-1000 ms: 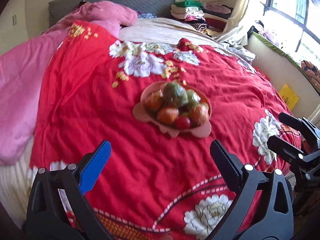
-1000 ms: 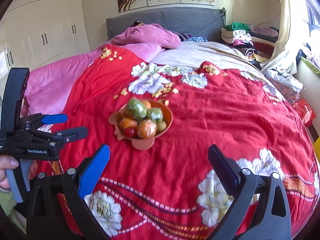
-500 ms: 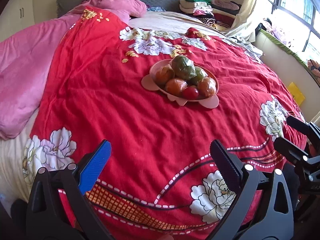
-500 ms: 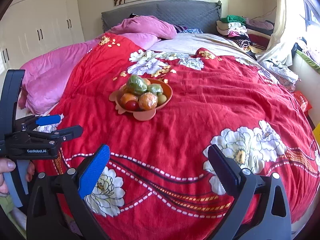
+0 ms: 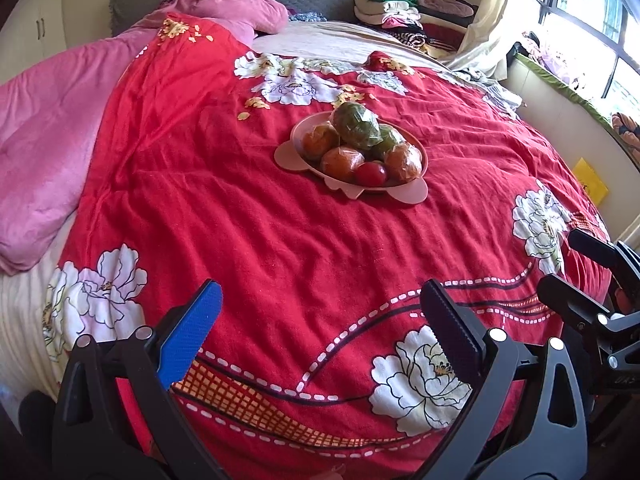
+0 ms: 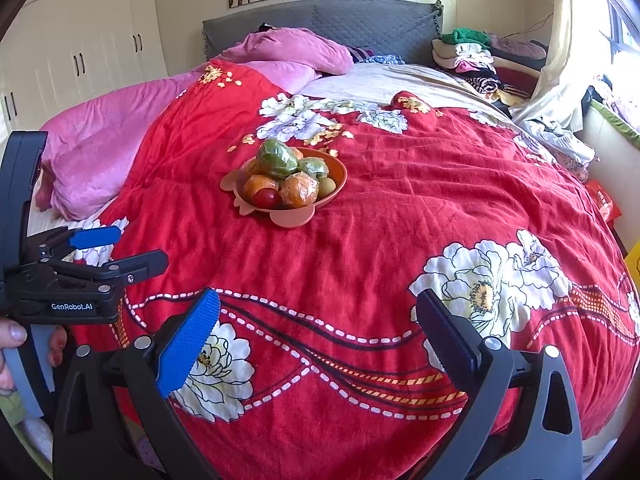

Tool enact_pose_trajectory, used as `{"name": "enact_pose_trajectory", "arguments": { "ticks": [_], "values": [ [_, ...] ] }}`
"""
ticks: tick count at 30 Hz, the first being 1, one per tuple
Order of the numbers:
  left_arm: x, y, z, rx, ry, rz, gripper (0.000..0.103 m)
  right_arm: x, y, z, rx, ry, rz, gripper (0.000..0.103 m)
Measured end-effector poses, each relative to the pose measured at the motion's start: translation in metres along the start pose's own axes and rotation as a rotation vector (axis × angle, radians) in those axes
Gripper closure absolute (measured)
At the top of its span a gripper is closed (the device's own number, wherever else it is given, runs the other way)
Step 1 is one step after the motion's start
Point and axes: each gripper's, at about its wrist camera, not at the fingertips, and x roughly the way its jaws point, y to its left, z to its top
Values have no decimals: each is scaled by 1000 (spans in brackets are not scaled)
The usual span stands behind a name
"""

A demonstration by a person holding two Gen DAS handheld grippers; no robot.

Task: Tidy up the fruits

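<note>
A pink bowl [image 5: 294,136] [image 6: 338,184] sits in the middle of a red flowered bedspread [image 5: 280,248] [image 6: 400,216]. It holds several plastic-wrapped fruits: a big green one [image 5: 356,126] [image 6: 277,158] on top, orange ones [image 5: 342,162] [image 6: 298,190] and a small red one [image 5: 371,173] [image 6: 266,197] at the front. My left gripper [image 5: 320,322] hangs open over the near end of the bed, far short of the bowl. My right gripper [image 6: 318,326] is open too, also well back. Each gripper shows at the edge of the other's view.
A pink blanket [image 5: 44,132] [image 6: 100,140] lies along the left of the bed. Folded clothes [image 5: 396,12] [image 6: 472,56] are stacked by the grey headboard [image 6: 320,20]. A window ledge [image 5: 560,92] runs on the right. White wardrobes [image 6: 80,48] stand at left.
Both grippers have pulled back toward the foot of the bed, so the bowl looks smaller and farther. Both stay open and empty.
</note>
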Motion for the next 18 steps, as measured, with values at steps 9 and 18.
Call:
{"name": "enact_pose_trajectory", "arguments": {
  "ticks": [9,18],
  "values": [
    [-3,-3,-1,3,-3,-4,10,0,0,1,4,-1,-10,5],
    [-5,-4,-1,0,-6,-9,10,0,0,2,4,-2,-12,5]
  ]
}}
